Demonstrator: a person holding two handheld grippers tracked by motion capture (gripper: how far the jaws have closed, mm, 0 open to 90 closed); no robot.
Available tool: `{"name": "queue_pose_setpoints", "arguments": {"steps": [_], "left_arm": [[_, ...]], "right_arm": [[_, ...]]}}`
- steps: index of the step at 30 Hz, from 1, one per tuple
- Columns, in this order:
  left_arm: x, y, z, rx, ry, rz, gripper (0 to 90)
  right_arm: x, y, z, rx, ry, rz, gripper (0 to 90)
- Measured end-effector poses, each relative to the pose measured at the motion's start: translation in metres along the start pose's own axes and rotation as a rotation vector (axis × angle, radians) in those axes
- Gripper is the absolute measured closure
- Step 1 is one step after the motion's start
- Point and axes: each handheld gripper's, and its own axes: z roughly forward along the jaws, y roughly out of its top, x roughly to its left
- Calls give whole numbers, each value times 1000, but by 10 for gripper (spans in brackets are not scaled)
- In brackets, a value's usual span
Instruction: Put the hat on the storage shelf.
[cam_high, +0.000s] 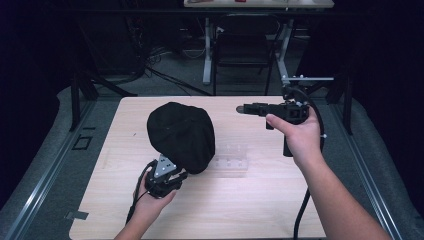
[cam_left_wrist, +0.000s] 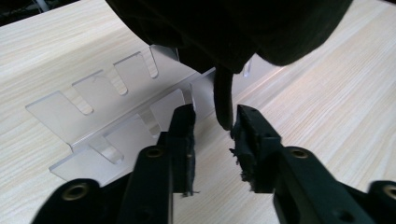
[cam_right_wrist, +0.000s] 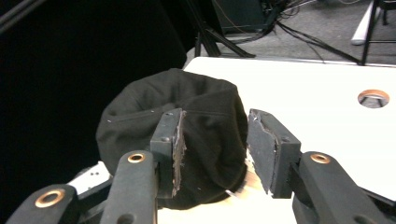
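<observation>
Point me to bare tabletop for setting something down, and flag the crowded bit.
Free: the near strip of the table between the two forearms, and the left edge beside the black cap. Crowded: mid-table, where the cap sits over the clear slotted stand, left gripper right against it.

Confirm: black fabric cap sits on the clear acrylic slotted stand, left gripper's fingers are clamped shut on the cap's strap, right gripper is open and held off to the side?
Not quite. In the left gripper view the left gripper is open: the dangling strap of the black fabric cap hangs between the fingers unpressed. The rest holds: cap on the clear acrylic slotted stand, right gripper open, off to the side.
</observation>
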Motion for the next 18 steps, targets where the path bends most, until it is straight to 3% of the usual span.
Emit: {"name": "queue_pose_setpoints", "arguments": {"steps": [4,13,18], "left_arm": [[1,-1,-3,-12,-11,-16,621],[4,-6,-15,-37,-22,-46,541],[7,-10,-22,-36,-23,-58,519]], "right_arm": [[-3,-2,-4,5,-35,-13,553],[-9,-9,-11,3,-55,-12,553],[-10,-13,-16,9,-83,-37,553]]}}
